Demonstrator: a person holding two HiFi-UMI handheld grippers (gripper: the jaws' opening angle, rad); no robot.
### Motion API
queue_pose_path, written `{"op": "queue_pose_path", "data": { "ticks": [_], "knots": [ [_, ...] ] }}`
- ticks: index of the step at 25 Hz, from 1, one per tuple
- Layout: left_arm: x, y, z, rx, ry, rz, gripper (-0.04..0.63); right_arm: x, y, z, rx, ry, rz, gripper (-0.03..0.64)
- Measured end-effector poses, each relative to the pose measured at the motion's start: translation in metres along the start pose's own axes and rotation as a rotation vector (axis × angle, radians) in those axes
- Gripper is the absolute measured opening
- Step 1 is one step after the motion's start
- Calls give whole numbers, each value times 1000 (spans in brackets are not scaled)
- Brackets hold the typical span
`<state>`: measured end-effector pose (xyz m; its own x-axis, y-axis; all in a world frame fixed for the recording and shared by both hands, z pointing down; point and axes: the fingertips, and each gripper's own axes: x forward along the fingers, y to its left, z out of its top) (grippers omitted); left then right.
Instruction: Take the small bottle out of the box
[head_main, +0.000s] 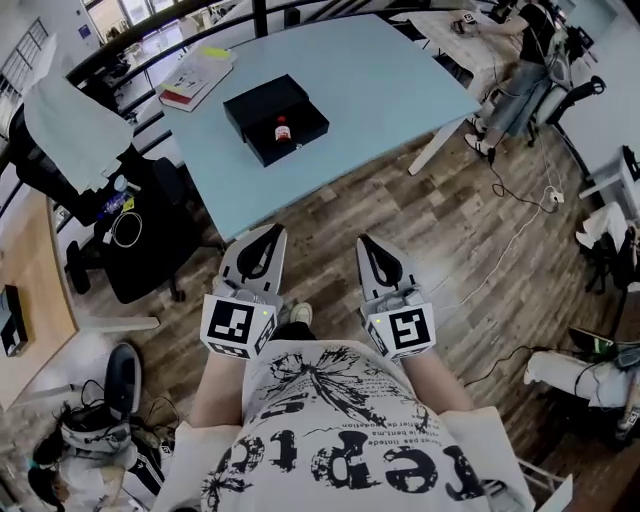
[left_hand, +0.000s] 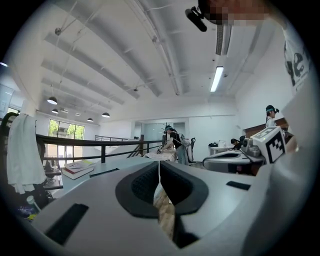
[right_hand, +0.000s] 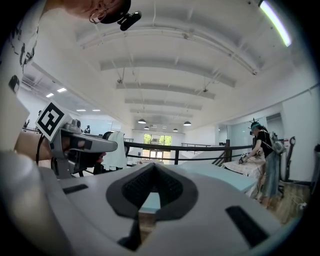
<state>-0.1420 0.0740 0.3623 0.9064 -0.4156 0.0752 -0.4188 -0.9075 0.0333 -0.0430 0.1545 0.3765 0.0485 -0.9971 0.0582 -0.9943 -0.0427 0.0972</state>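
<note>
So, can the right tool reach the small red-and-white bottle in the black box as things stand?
Probably not yet: the right tool hangs over wooden floor, short of the pale blue table. The small red-and-white bottle lies uncovered in the open black box.

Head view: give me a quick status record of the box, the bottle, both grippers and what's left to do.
box: black, open, on the light blue table
bottle: small, red cap, inside the box
left gripper: jaws together, empty, over the wooden floor, short of the table
right gripper: jaws together, empty, beside the left one
books: on the table's far left corner, apart from the box
left to do: bottle not yet taken out
</note>
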Motion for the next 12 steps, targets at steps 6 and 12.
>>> {"op": "queue_pose_path", "data": {
  "ticks": [6, 12],
  "knots": [
    [52, 73, 10, 9, -2, -7, 23, 86, -18, 6, -1, 1, -25, 9],
    [86, 116, 7, -14, 4, 20, 23, 144, -30, 4, 3, 8, 4, 8]
  ]
}}
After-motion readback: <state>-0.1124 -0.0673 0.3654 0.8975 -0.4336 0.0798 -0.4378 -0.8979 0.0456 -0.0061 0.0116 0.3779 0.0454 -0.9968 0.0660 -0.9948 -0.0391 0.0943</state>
